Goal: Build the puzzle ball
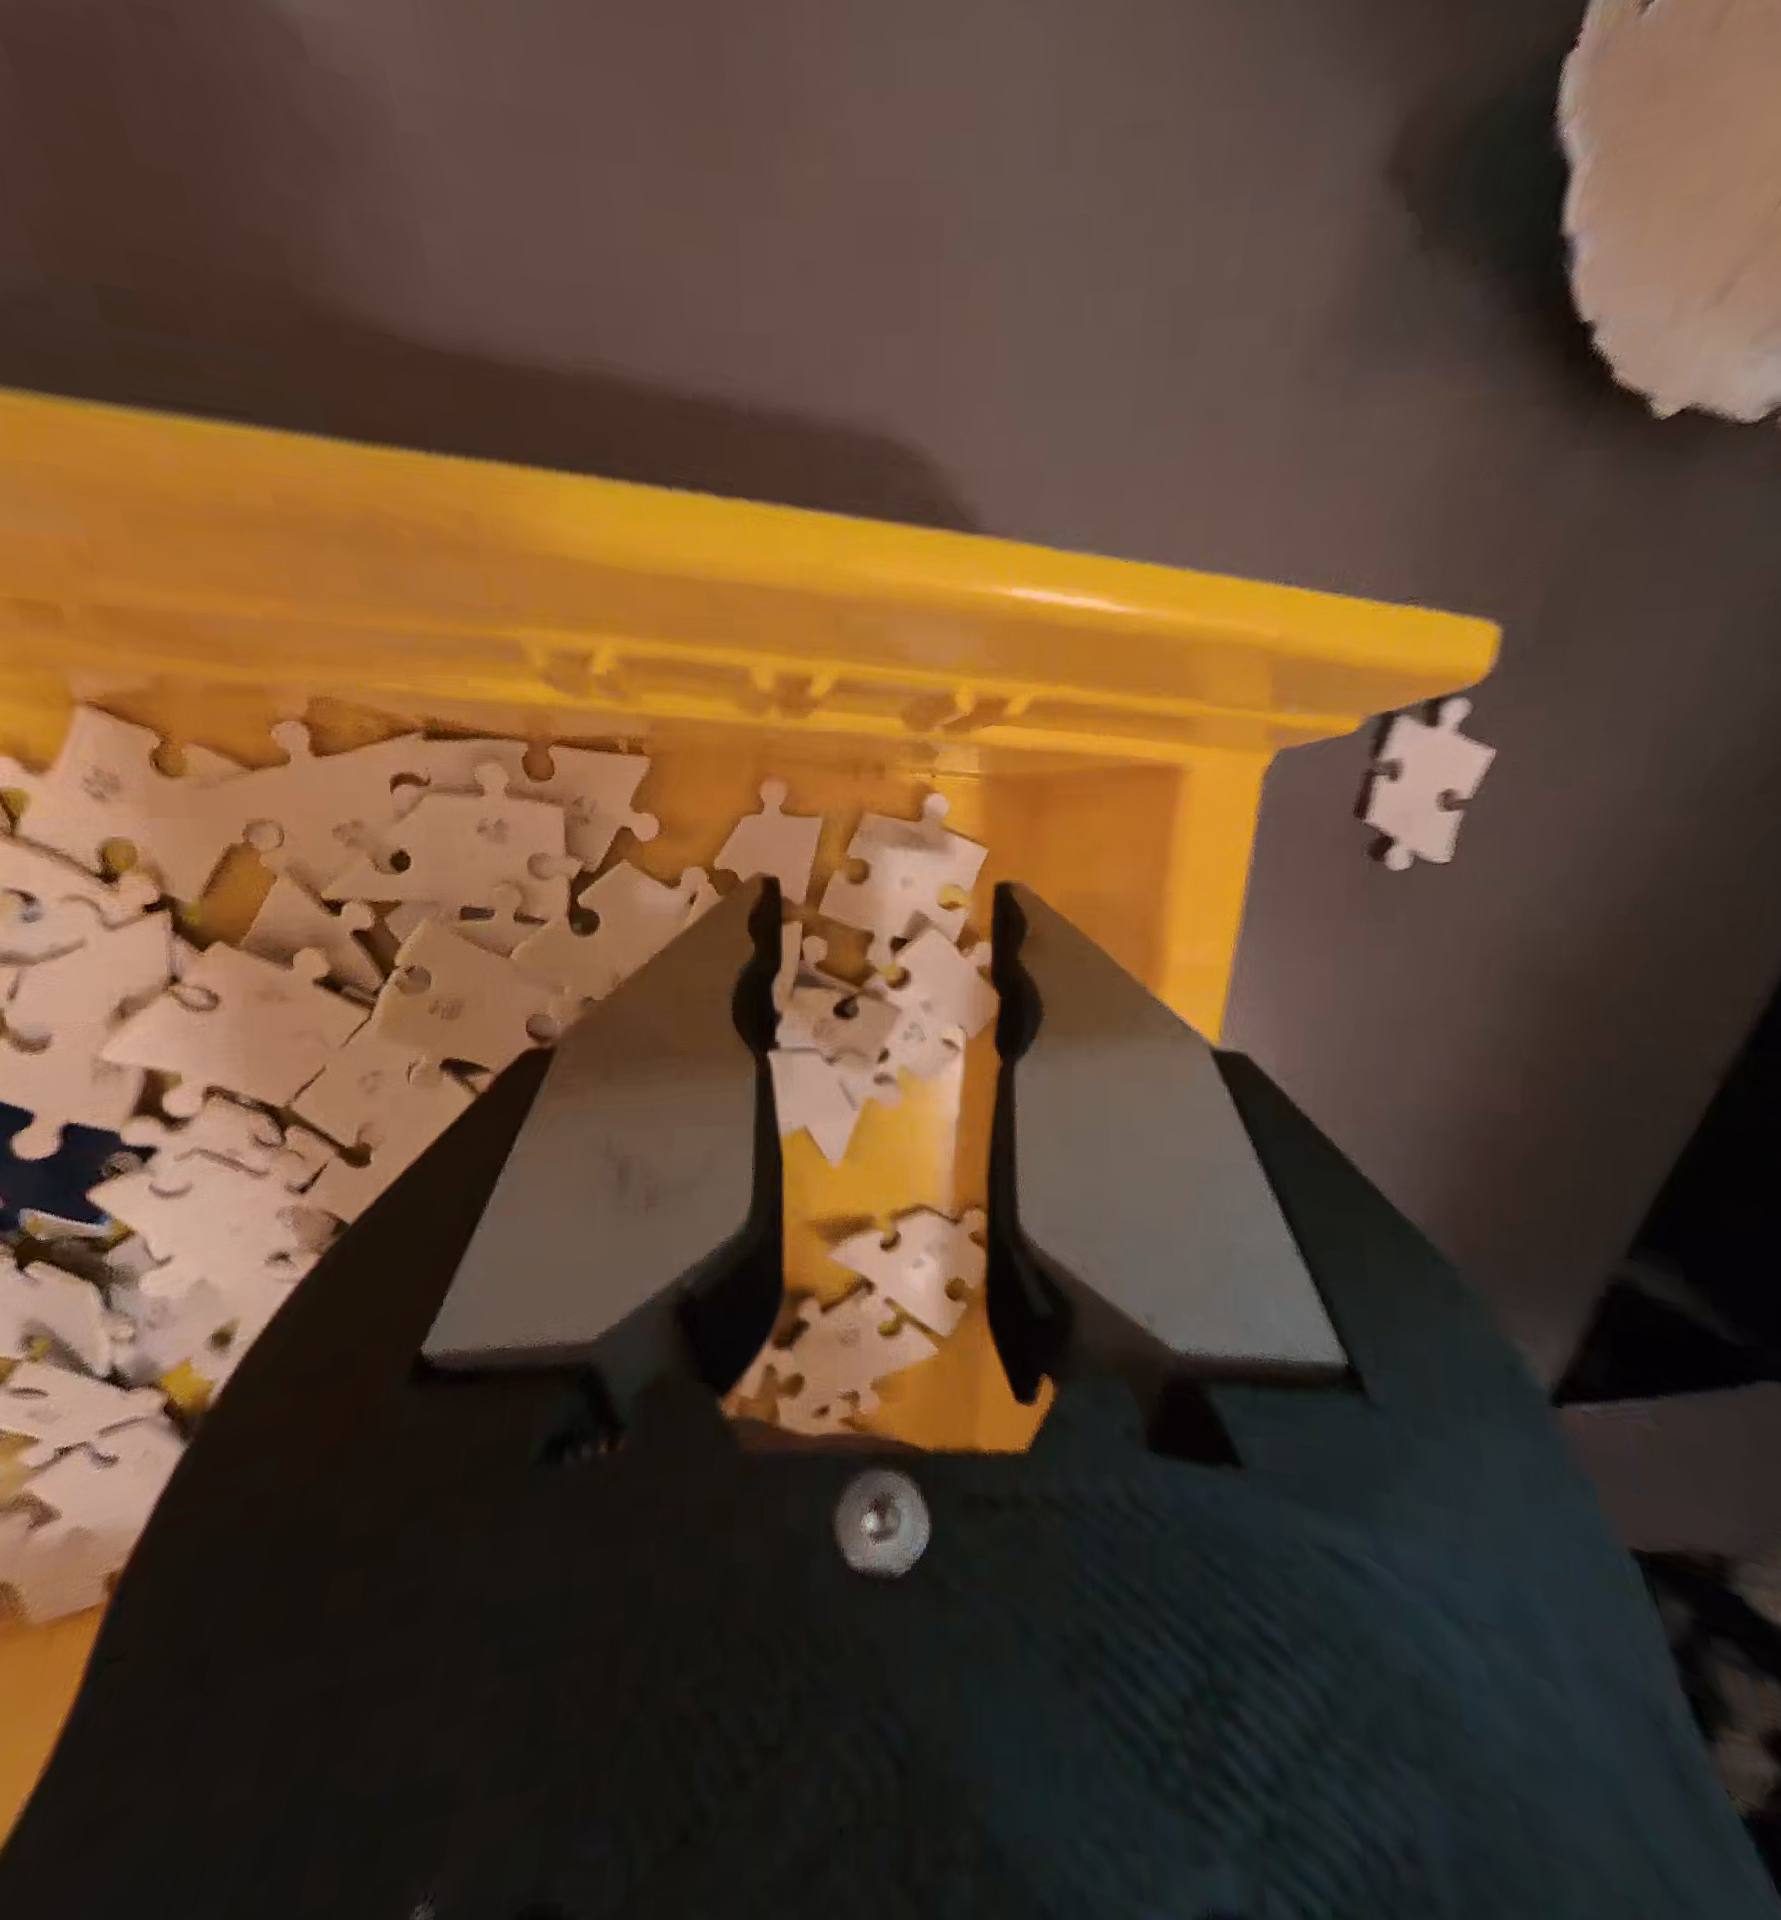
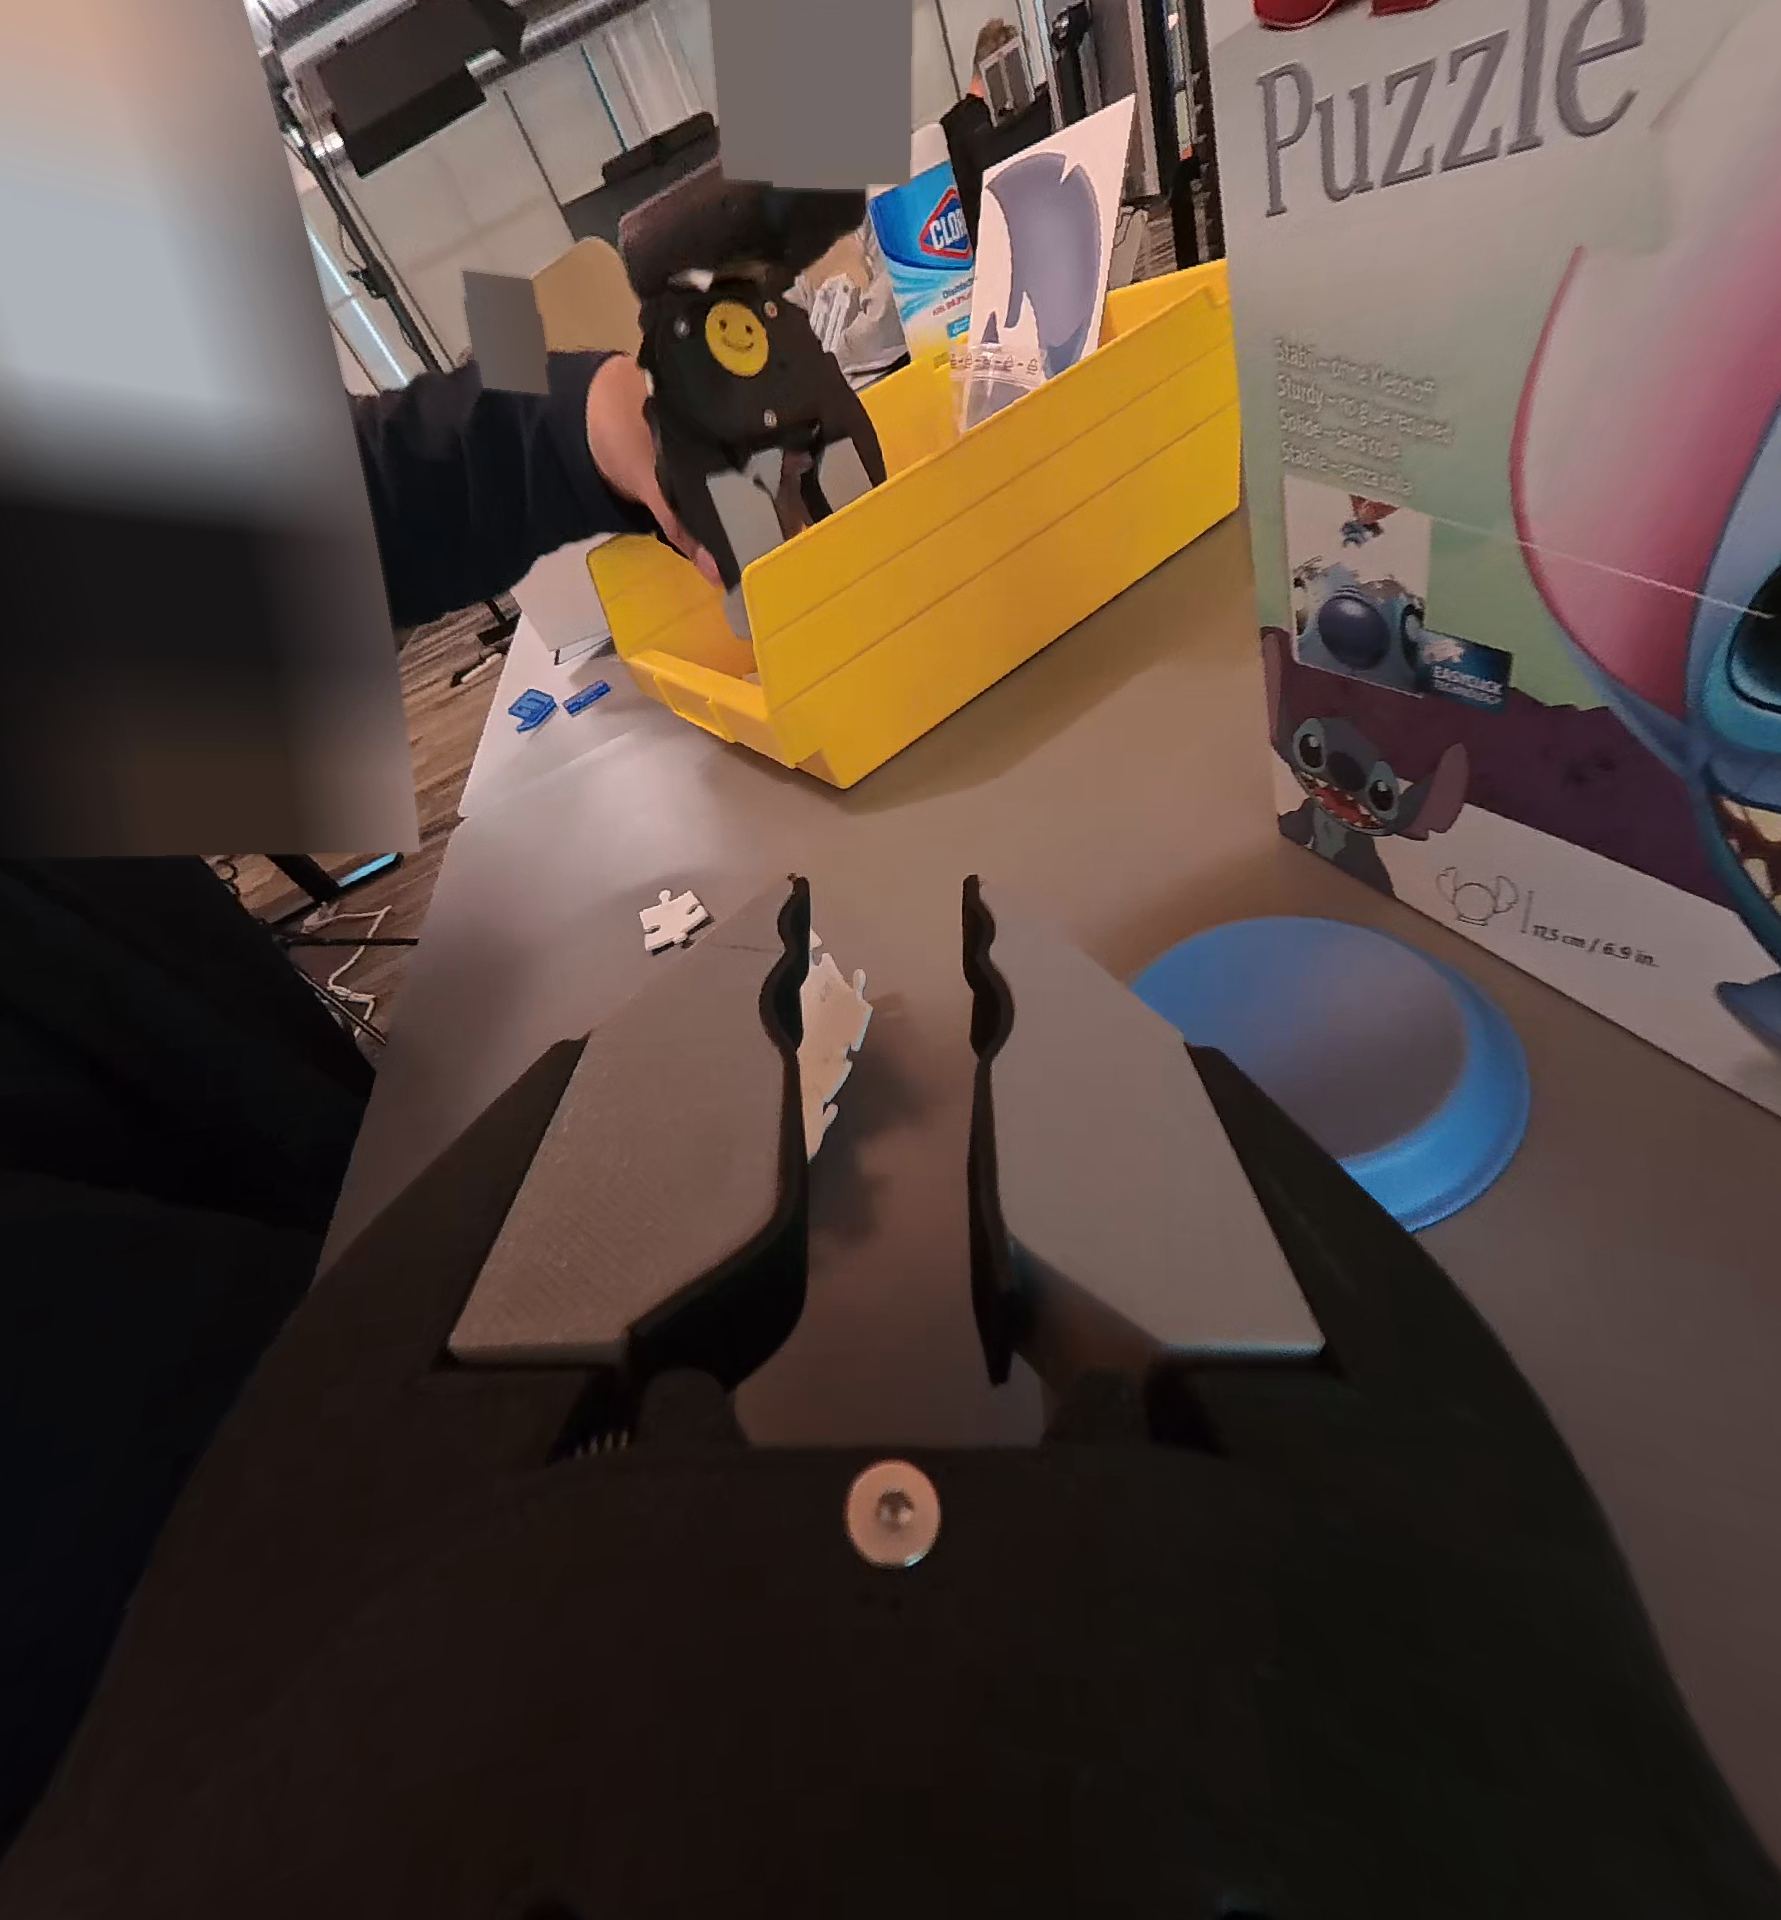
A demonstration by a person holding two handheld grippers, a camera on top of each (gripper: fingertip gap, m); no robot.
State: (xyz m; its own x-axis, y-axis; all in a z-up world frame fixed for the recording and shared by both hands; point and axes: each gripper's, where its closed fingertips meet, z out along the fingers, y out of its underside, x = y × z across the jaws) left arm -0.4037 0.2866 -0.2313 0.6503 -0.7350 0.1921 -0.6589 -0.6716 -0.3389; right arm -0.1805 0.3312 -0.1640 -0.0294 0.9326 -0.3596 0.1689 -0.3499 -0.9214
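Jaws of the left gripper (image 1: 881,940) apart and empty, poised over the right end of a yellow bin (image 1: 720,613) heaped with puzzle pieces (image 1: 273,977), nearly all pale side up, one dark blue piece (image 1: 29,1158) among them. Lone pale piece (image 1: 1426,784) lying on the grey surface (image 1: 969,260) just outside the bin's right wall. Fluffy white object (image 1: 1717,208) at top right, too blurred to identify.

Jaws of the right gripper (image 2: 881,925) likewise apart, gripping nothing, low over the surface (image 2: 1073,831); joined pale pieces (image 2: 834,1029) lying flat beside the left finger, partly hidden by it. Single pale piece (image 2: 673,920) slightly farther left. Blue dome-shaped stand (image 2: 1364,1060) just right of the gripper, near a tall printed puzzle box (image 2: 1488,416) bearing lettering and a blue cartoon creature. Left gripper (image 2: 751,540) farther off, dipping into the yellow bin (image 2: 969,603), with a yellow smiley sticker (image 2: 737,338) on its body. White card with a blue shape (image 2: 1047,270) standing in the bin's far end; branded wipes pack (image 2: 922,260) behind it.
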